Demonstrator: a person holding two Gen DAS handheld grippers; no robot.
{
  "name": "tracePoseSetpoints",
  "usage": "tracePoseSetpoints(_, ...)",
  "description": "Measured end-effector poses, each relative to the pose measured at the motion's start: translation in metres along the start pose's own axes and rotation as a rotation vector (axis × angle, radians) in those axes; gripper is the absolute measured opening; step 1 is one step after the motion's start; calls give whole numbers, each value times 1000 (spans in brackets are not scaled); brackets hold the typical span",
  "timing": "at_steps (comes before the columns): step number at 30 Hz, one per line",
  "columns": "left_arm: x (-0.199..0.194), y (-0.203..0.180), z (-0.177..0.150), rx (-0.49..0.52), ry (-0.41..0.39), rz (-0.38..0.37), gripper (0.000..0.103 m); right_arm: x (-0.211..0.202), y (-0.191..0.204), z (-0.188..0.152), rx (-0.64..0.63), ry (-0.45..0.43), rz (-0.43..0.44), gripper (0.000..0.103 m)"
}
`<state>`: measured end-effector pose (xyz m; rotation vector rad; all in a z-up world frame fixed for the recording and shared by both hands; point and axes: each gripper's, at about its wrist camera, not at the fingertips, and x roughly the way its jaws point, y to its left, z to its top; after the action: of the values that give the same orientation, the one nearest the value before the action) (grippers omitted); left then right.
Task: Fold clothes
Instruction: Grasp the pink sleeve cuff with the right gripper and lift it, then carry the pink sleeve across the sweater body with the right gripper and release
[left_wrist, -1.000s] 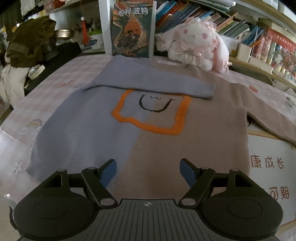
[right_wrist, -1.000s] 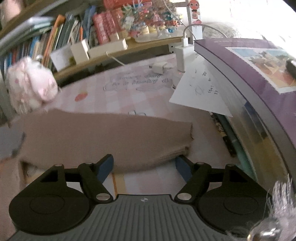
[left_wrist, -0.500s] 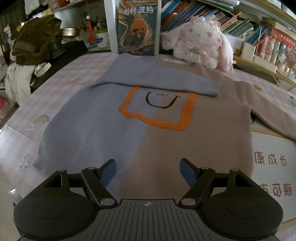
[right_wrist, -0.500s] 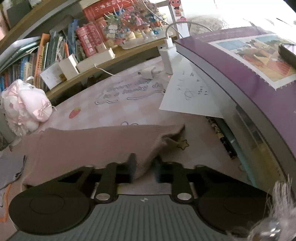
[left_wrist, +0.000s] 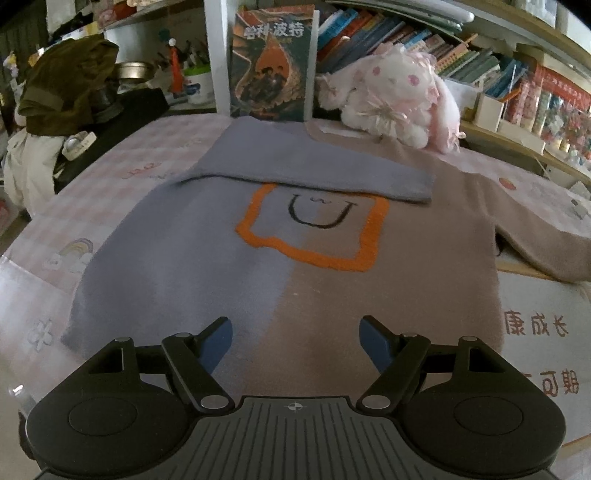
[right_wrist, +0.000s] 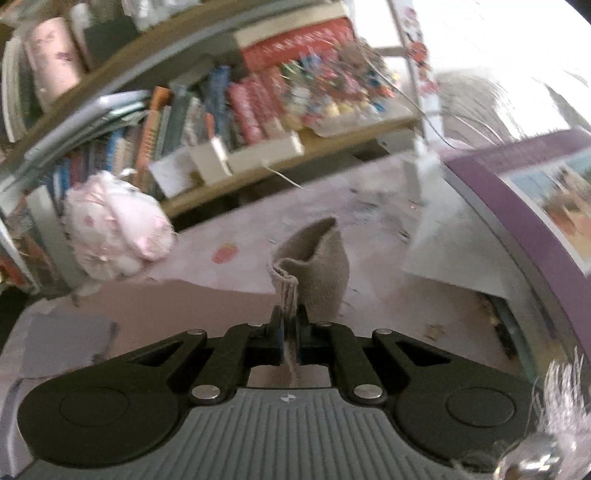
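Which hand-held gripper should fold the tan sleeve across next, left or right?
Right. The right hand-held gripper is already shut on the tan sleeve's cuff; the left hand-held gripper is open at the sweater hem, holding nothing.

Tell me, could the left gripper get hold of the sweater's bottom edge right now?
Probably yes. The left gripper is open, empty, right above the sweater near its hem, and nothing lies between them. The right gripper is off pinching the brown sleeve cuff.

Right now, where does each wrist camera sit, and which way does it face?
Left wrist: behind the open left gripper, facing down over the sweater toward the bookshelf.
Right wrist: behind the right gripper, shut on the brown sleeve cuff, facing the shelf; blurred.
Shared: the sweater, the pink plush rabbit.
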<state>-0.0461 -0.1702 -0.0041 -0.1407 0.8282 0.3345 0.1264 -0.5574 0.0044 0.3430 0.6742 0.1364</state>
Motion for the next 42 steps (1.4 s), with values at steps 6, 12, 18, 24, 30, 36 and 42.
tracePoseSetpoints(6,4,26,5,14,-30,-42,78,-1,57,9,-37,-44,84,5)
tracePoseSetpoints(12,4,66,16,83,-84,-111,78,2,137,14,-79,-76,151,5)
tracePoseSetpoints(18,8,116,31,106,-128,-162,82,9,227,6,-132,-83,207,5)
tracePoseSetpoints(24,15,157,41,126,-150,-193,83,21,302,-8,-189,-89,226,5)
tracePoseSetpoints(30,22,187,46,136,-155,-207,83,42,355,-25,-222,-67,226,5)
tracePoseSetpoints(36,25,205,48,152,-161,-210,83,66,392,-43,-243,-16,222,5)
tracePoseSetpoints(42,26,219,46,146,-151,-203,83,94,411,-65,-269,71,202,5)
